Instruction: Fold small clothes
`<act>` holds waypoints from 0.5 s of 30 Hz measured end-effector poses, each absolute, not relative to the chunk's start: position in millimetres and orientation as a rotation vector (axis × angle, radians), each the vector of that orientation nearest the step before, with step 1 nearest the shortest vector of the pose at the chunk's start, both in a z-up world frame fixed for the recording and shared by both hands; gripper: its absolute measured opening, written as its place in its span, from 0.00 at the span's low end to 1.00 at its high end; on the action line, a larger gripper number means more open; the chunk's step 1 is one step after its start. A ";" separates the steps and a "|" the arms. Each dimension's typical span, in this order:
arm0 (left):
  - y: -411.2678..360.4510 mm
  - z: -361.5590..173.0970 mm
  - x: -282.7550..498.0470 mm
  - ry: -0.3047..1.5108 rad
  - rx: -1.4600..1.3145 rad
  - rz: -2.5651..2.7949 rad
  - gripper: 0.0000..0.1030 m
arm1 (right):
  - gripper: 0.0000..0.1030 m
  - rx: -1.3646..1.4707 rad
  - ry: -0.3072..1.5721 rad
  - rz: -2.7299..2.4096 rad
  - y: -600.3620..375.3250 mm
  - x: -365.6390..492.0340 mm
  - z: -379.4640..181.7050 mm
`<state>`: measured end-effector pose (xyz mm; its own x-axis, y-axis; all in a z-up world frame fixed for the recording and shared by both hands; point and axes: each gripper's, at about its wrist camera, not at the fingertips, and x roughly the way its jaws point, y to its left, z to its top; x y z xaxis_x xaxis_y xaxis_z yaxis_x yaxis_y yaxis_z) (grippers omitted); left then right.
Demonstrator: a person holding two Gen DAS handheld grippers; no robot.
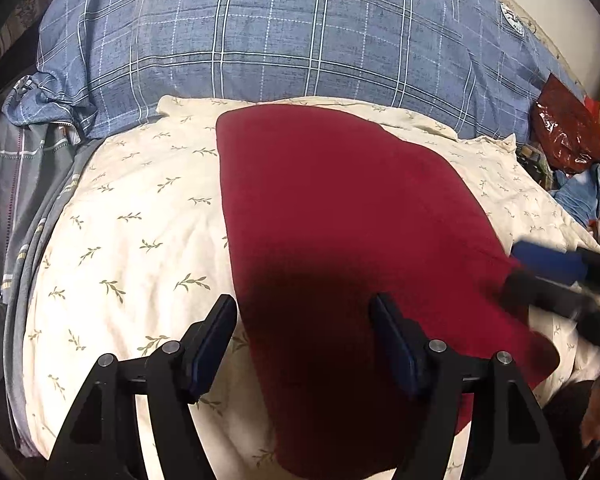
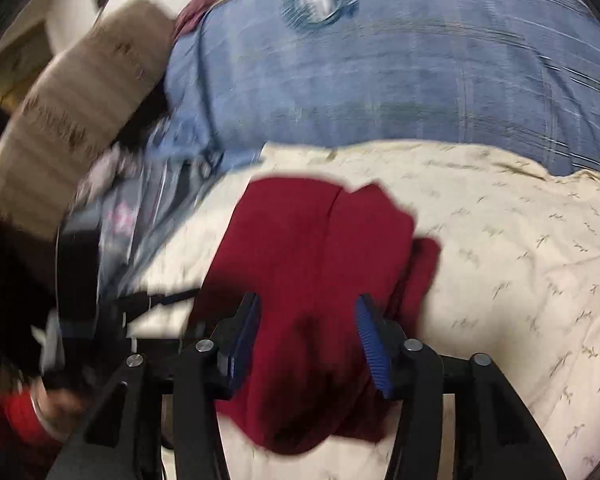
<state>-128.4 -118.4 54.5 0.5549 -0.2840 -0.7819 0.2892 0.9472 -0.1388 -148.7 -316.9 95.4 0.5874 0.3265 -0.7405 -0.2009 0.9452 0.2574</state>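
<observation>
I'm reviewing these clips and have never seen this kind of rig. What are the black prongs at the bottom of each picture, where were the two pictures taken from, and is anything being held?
No robot: a person holds a two-finger gripper in each hand, with a camera on each looking along its fingers. One picture looks past the left gripper, the other past the right gripper. Both hang over a dark red fleece garment lying on a cream leaf-print sheet, with a blue plaid quilt behind. Both grippers' jaws stand apart above the cloth; nothing is held. The right view is motion-blurred.
</observation>
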 end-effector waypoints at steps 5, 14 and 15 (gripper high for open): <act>-119.9 53.4 -129.0 0.937 -0.002 -0.330 0.72 | 0.44 -0.028 0.985 0.134 -315.2 -144.5 47.6; -119.8 54.7 -135.5 0.920 0.020 -0.304 0.73 | 0.47 0.106 0.911 0.154 -325.0 -159.3 74.5; -119.9 54.5 -135.9 0.920 0.018 -0.302 0.73 | 0.48 0.111 0.894 0.158 -324.3 -160.4 80.5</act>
